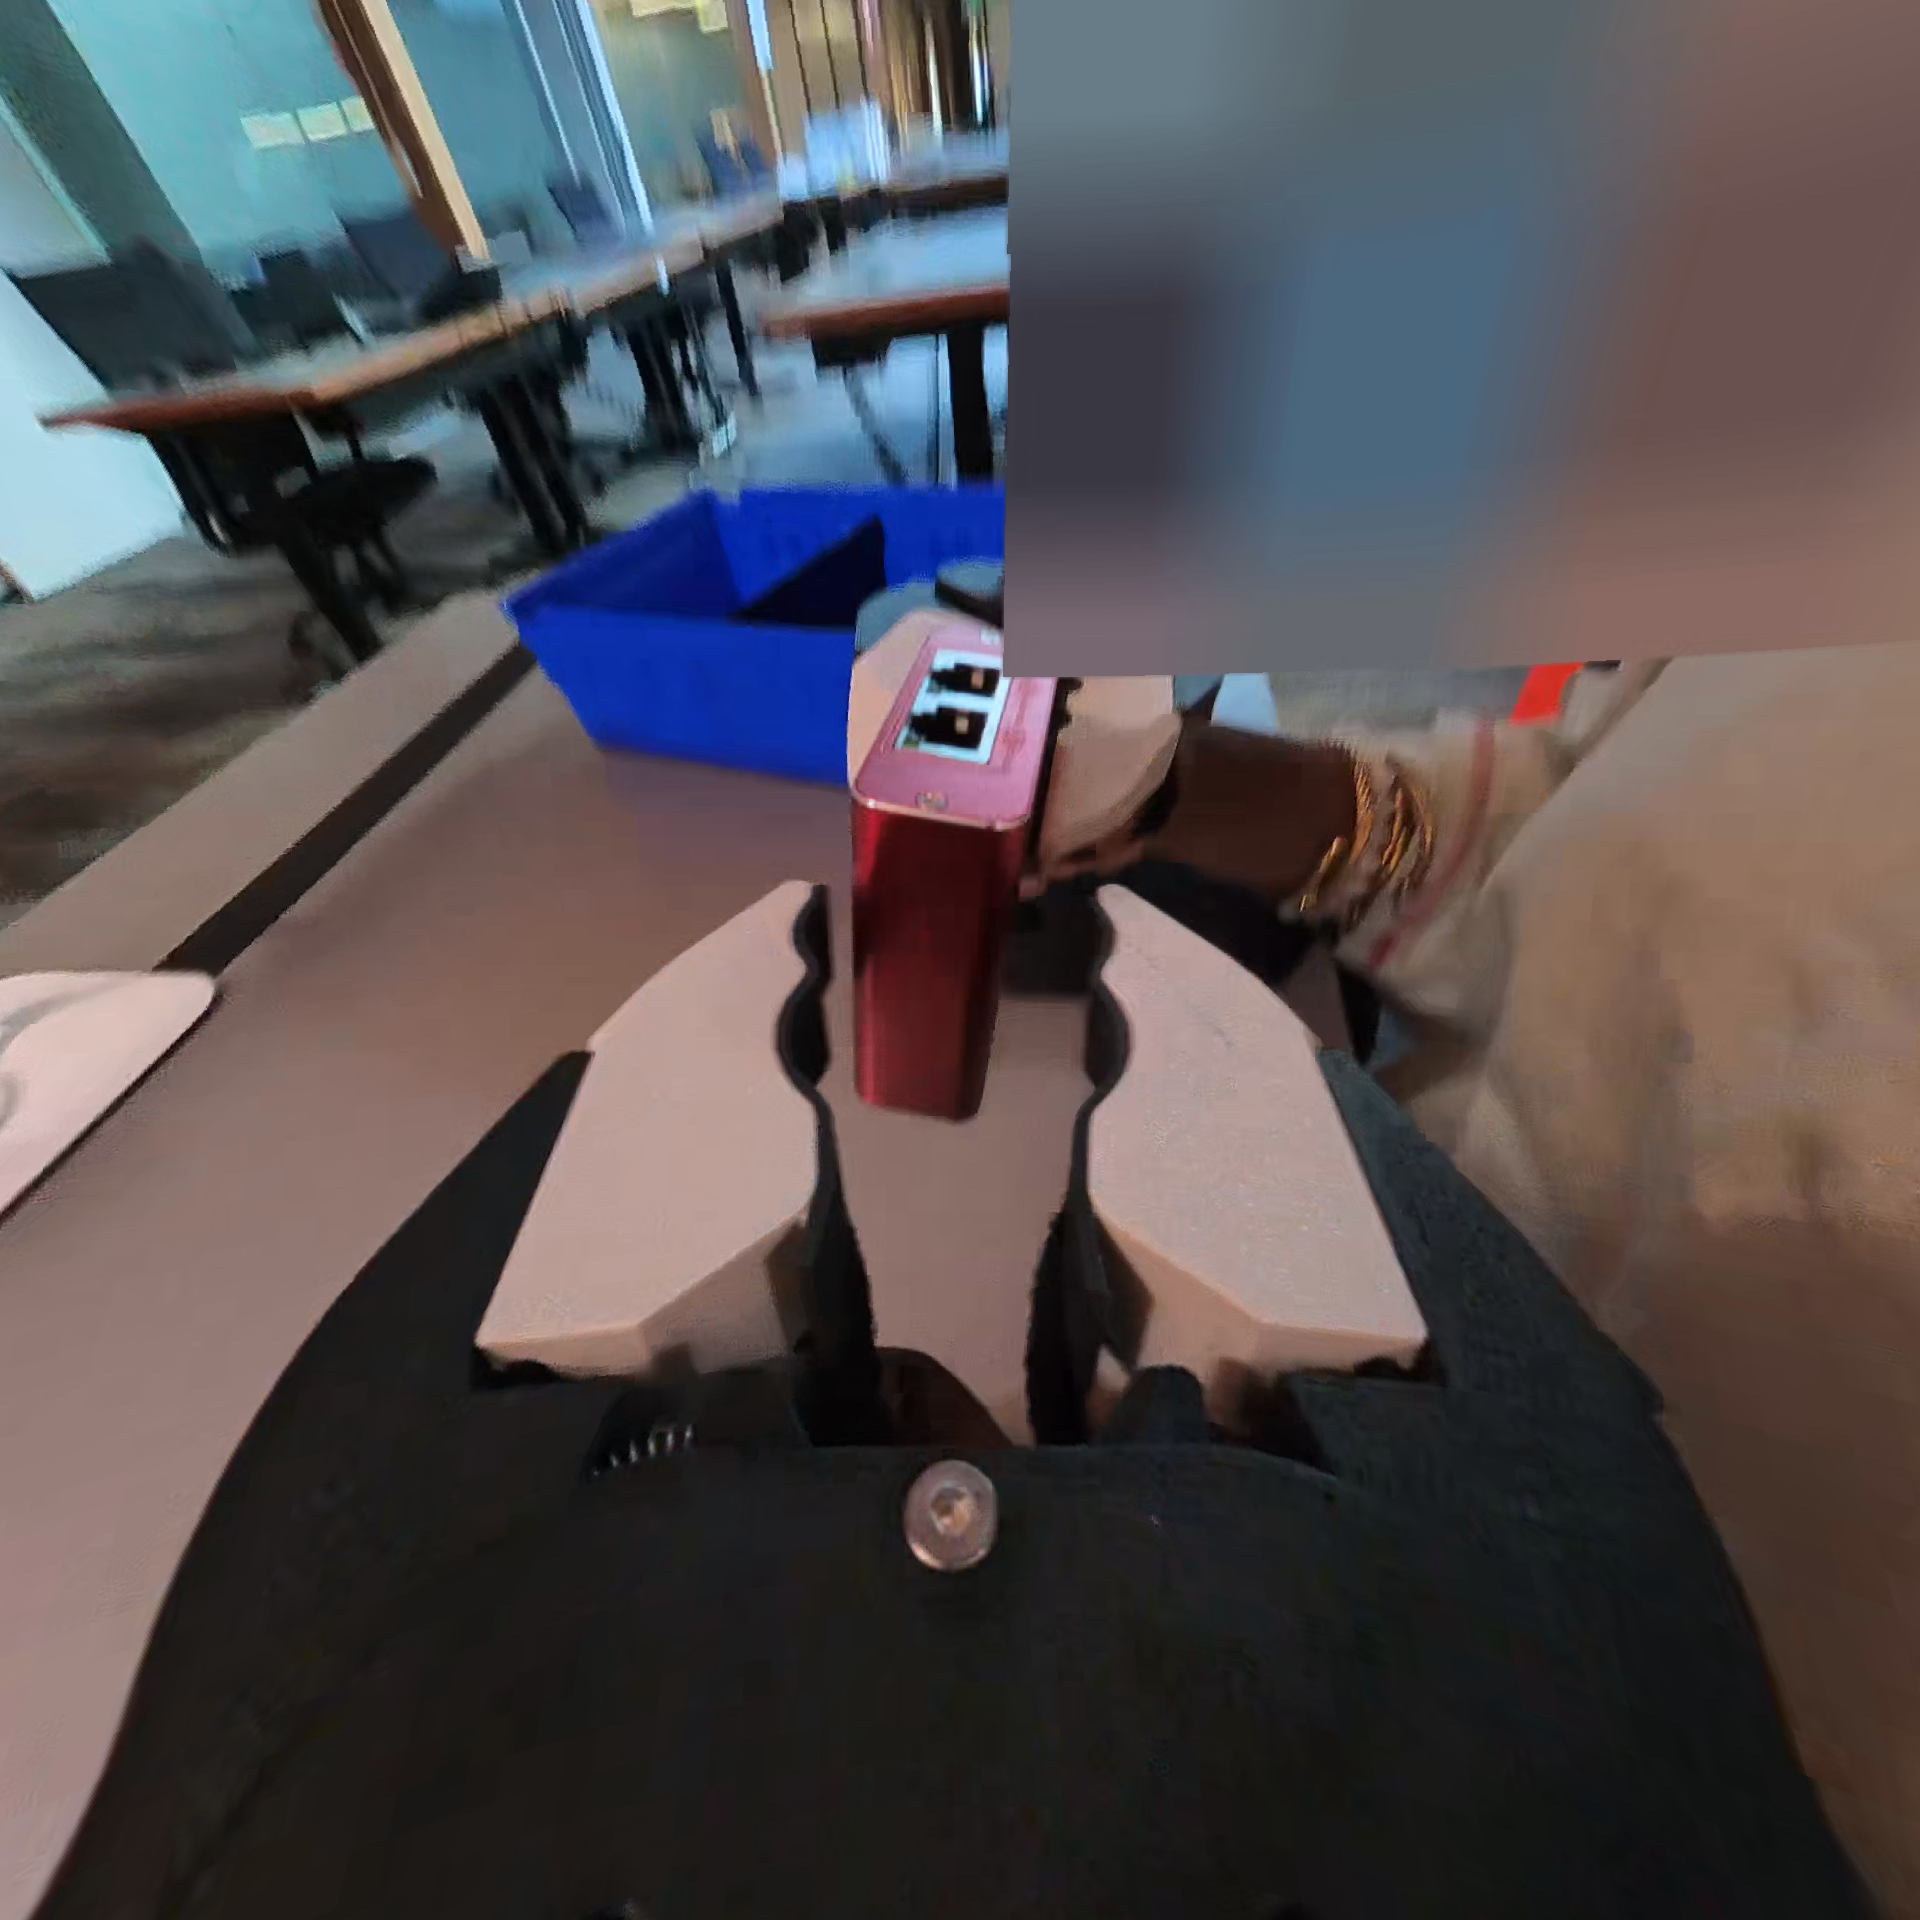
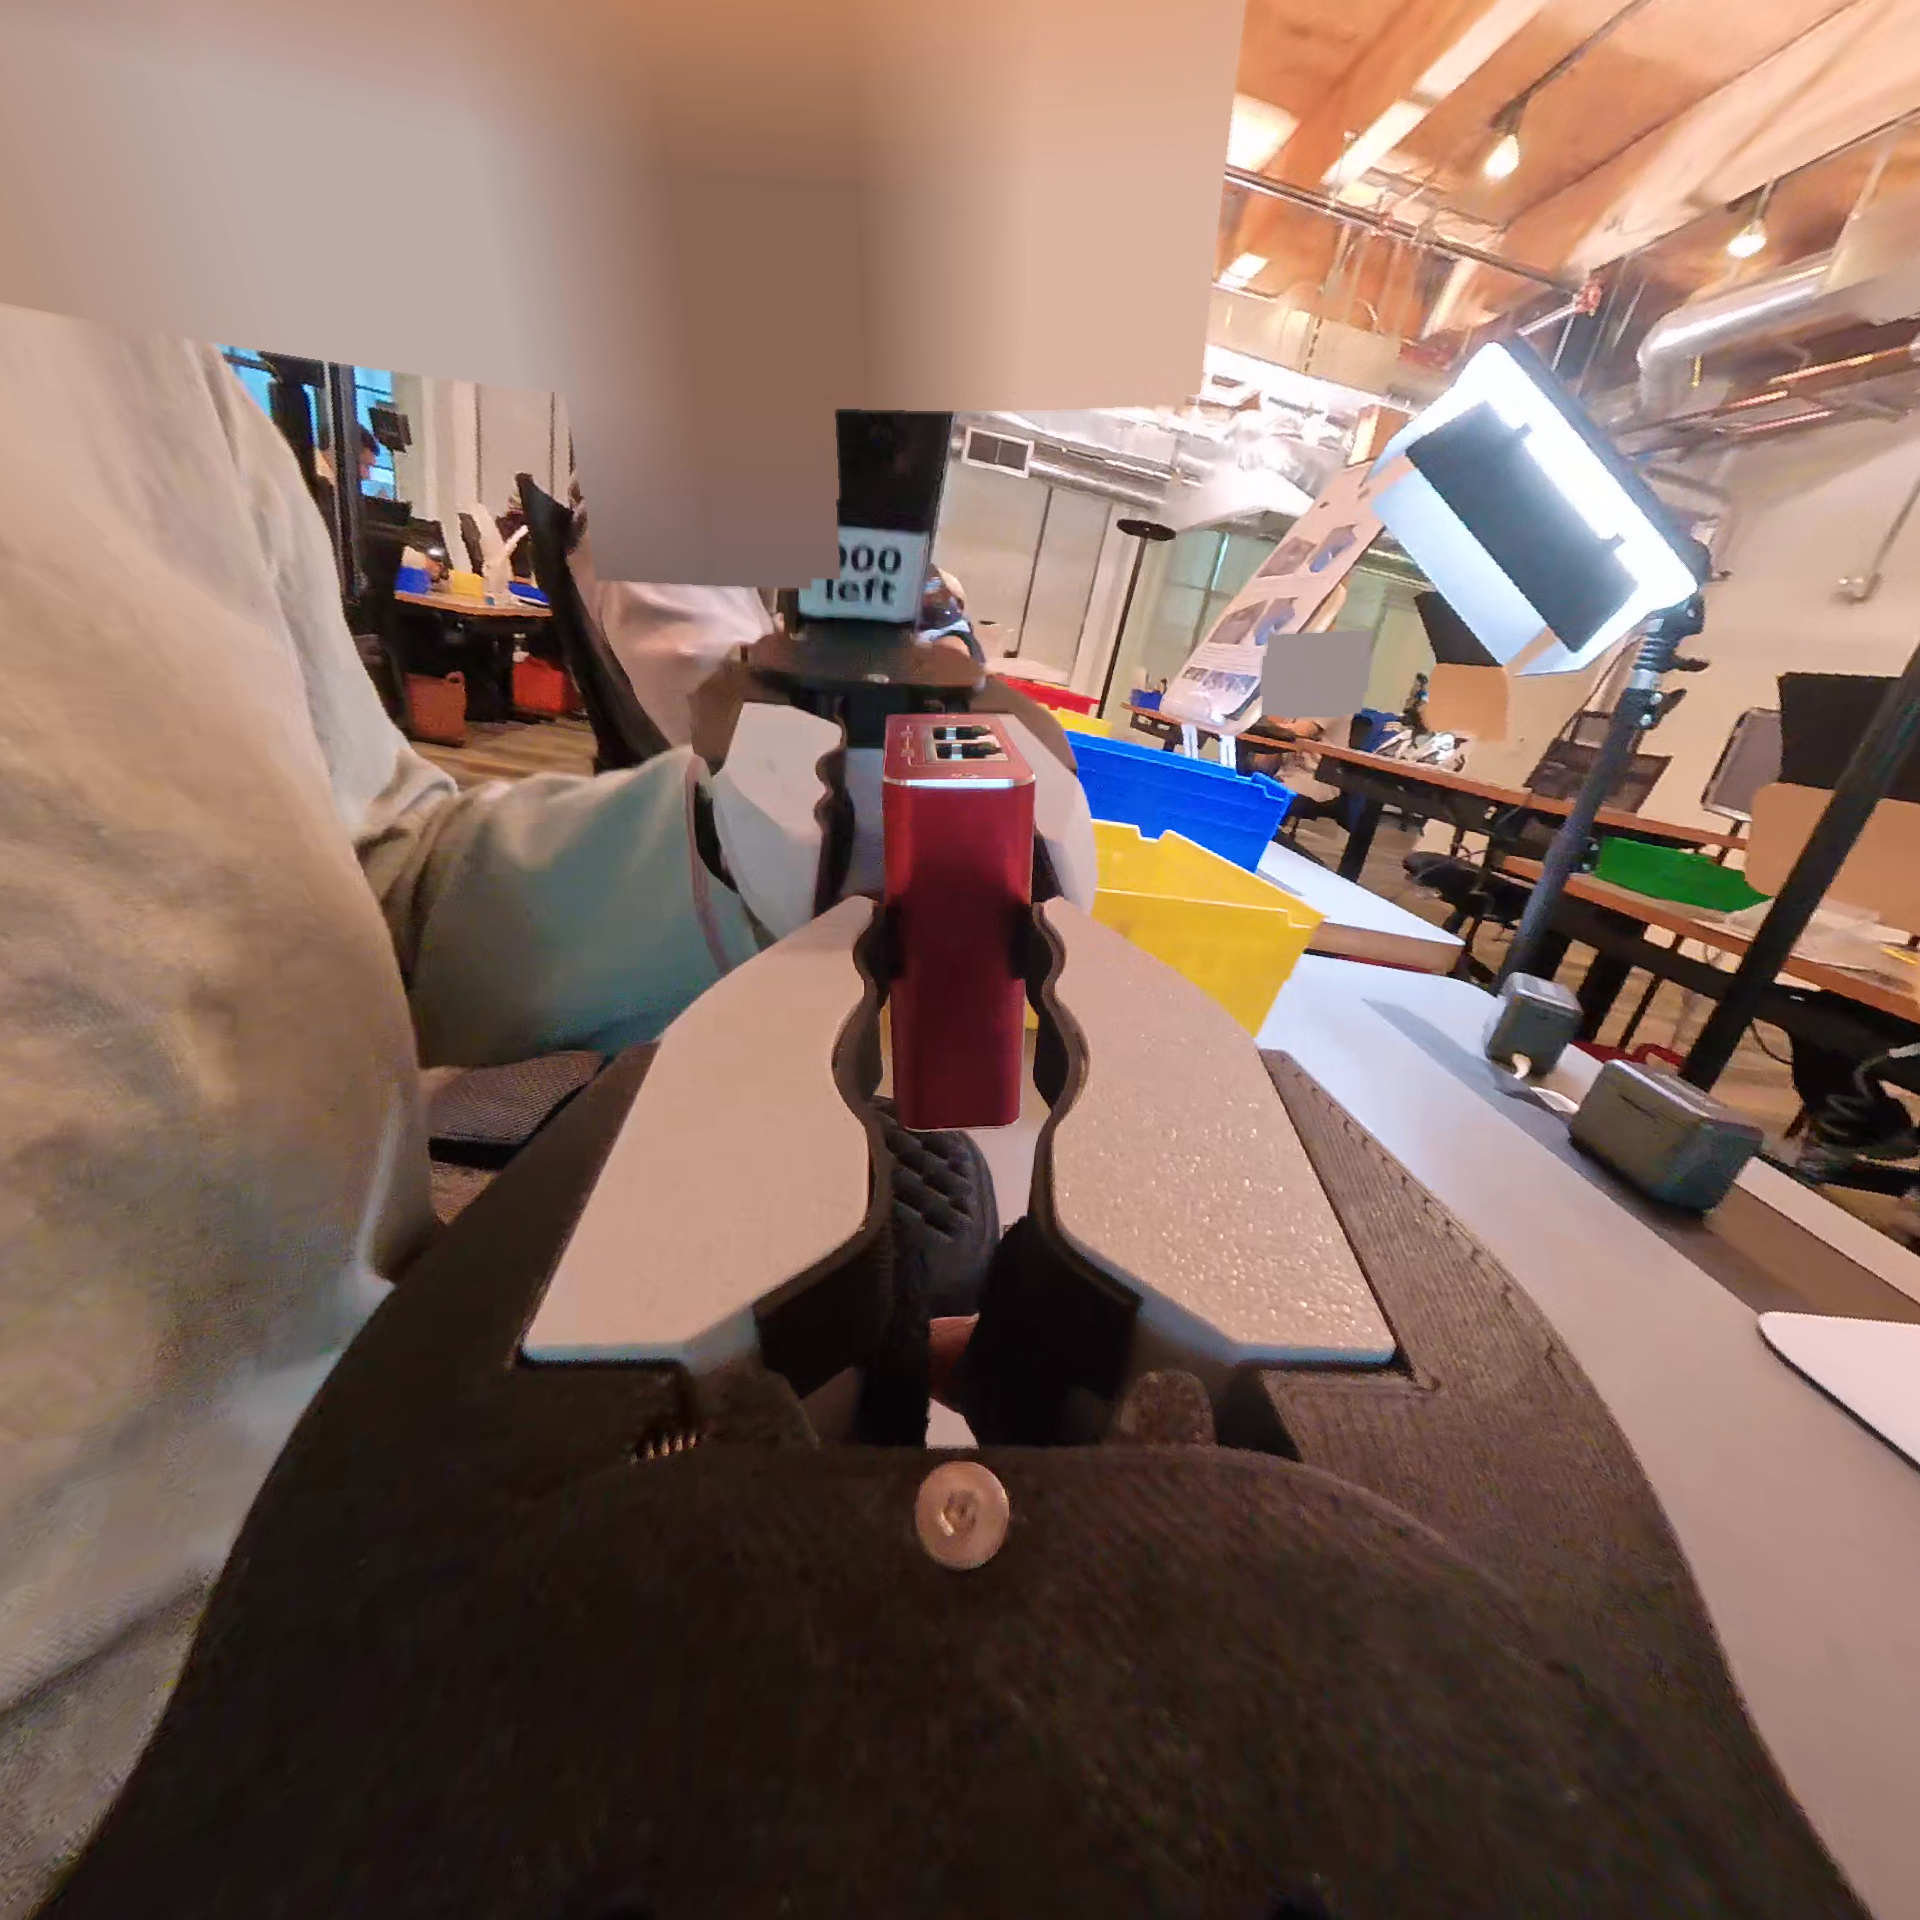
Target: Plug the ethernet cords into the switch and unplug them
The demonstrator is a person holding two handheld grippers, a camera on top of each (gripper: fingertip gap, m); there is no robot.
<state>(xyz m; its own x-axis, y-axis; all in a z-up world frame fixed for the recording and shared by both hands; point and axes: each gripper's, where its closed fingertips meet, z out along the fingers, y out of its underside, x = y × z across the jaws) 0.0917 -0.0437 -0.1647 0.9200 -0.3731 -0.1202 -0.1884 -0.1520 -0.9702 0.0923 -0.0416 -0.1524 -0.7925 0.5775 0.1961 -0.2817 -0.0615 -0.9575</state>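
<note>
- The red switch [image 2: 956, 951] stands upright on its narrow end above the grey counter [image 2: 1558, 1299], its port face turned upward – the sockets on top look empty.
- The right hand-held gripper [image 2: 954, 940] is clenched on the switch: its two pale fingers [image 2: 748, 1122] press their dark wavy pads against the switch's left and right sides, about mid-height.
- In the left wrist view the left hand-held gripper [image 1: 961, 914] is released, jaws apart, with the switch [image 1: 935, 935] standing between the fingertips; a gap shows on the right side, while the left finger [image 1: 686, 1122] sits just beside the casing – touching or not, I cannot tell.
- Behind the switch in that view the other gripper's pale finger [image 1: 1112, 769] rests against the casing, and a wrist with gold bracelets [image 1: 1371, 831] and a light sleeve follows it.
- A blue bin [image 1: 675, 634] sits farther back on the counter; in the right wrist view a yellow bin [image 2: 1195, 914] stands in front of it.
- No ethernet cords can be made out in either view.
- A lit panel lamp [image 2: 1538, 520] on a stand leans over the counter's far right.
</note>
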